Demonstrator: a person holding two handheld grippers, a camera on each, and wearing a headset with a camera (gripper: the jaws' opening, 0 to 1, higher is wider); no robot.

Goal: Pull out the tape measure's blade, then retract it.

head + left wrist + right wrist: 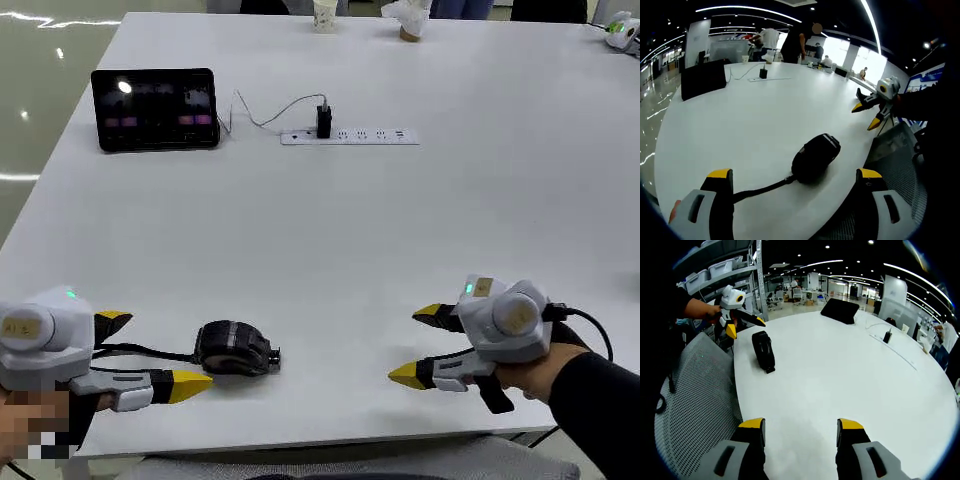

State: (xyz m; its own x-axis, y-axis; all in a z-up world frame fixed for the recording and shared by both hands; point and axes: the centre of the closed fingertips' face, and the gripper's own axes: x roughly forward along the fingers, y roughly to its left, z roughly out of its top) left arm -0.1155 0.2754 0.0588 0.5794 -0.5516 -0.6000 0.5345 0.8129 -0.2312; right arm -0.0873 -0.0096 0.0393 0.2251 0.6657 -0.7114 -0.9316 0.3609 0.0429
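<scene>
A black tape measure lies on the white table near the front edge, its strap trailing left. My left gripper is open just left of it, the case lying a little ahead between the yellow-tipped jaws, untouched. My right gripper hangs open over the table to the right, well apart from the tape measure. Each gripper appears in the other's view: the right gripper and the left gripper. No blade is drawn out.
A dark tablet stands at the back left, wired to a charger in a white power strip. A paper cup and a crumpled item sit at the far edge. A grey mesh chair is beside the front edge.
</scene>
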